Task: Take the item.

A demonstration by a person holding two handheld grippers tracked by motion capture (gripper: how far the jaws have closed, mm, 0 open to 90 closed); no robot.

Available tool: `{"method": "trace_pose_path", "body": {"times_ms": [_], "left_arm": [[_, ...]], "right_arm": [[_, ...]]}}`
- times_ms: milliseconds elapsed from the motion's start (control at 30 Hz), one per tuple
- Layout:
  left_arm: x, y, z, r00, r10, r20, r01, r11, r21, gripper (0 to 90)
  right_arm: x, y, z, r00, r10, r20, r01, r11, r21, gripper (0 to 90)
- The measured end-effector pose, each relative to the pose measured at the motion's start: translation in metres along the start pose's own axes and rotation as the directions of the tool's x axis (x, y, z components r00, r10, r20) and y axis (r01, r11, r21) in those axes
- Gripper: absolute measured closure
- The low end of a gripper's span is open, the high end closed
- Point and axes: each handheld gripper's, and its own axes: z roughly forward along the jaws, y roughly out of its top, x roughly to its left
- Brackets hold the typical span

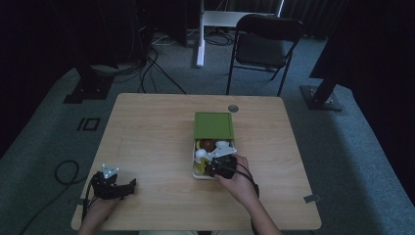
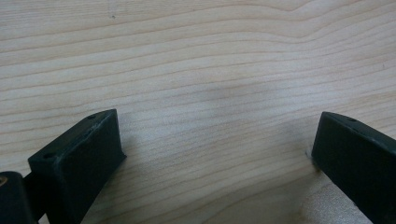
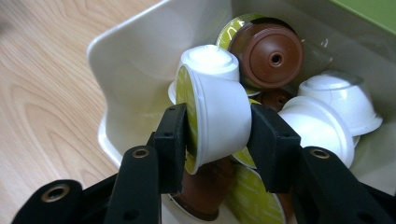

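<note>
Clamped between the two black pads of the right gripper: a white plastic coffee capsule with a yellow-green foil lid, lying on its side, one pad pressed on the foil face and the other on the domed base. Gripped, then, but not yet lifted, with the capsule down among the rest of the heap. Packed around it, touching or nearly so: more white capsules and a brown plastic capsule, all inside a cream-white plastic tray near the right of the light wooden table. Directly beyond the tray, a square green box lid, lying flat. Seen from above, right hand reaching into the near end of the tray.

Step in hand, by the look of it: picking a single capsule out of the pile. Next move likely a straight lift, slow enough not to drag neighbours along or let the smooth tapered shell slip from the pads; then a carry clear of the tray wall. Destination not evident.

Well apart, at the table's near left corner: left gripper, resting low over bare wood, jaws spread wide with nothing between them, idle.
</note>
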Motion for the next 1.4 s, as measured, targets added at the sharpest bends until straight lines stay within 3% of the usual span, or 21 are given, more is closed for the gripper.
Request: {"method": "trace_pose_path", "body": {"times_ms": [233,500,800,1100,1300,1400], "left_arm": [[0.0,0.0,0.0,1.0,-0.001,0.0,0.001,1.0,-0.001,1.8],[0.0,0.0,0.0,1.0,-0.003,0.0,0.003,1.0,-0.002,1.9],[0.0,0.0,0.0,1.0,-0.001,0.0,0.001,1.0,-0.002,1.8],[0.0,0.0,0.0,1.0,0.0,0.0,0.0,1.0,0.0,1.8],[0.0,0.0,0.0,1.0,0.0,0.0,0.0,1.0,0.0,1.8],[0.0,0.0,0.0,1.0,0.0,0.0,0.0,1.0,0.001,1.8]], "right_arm": [[-0.004,-0.001,-0.007,0.9988,0.043,-0.02,-0.044,0.9984,-0.037,58.5],[-0.007,0.006,-0.021,0.9989,0.042,-0.019,-0.043,0.996,-0.078,58.6],[-0.014,0.013,-0.04,0.997,0.069,-0.036,-0.073,0.9883,-0.134,58.6],[-0.03,0.02,-0.064,0.9938,0.111,-0.012,-0.111,0.9716,-0.209,58.6],[-0.051,0.015,-0.081,0.9845,0.172,0.031,-0.158,0.9503,-0.268,58.6],[-0.058,0.013,-0.084,0.9809,0.188,0.049,-0.168,0.9469,-0.274,58.6]]}}
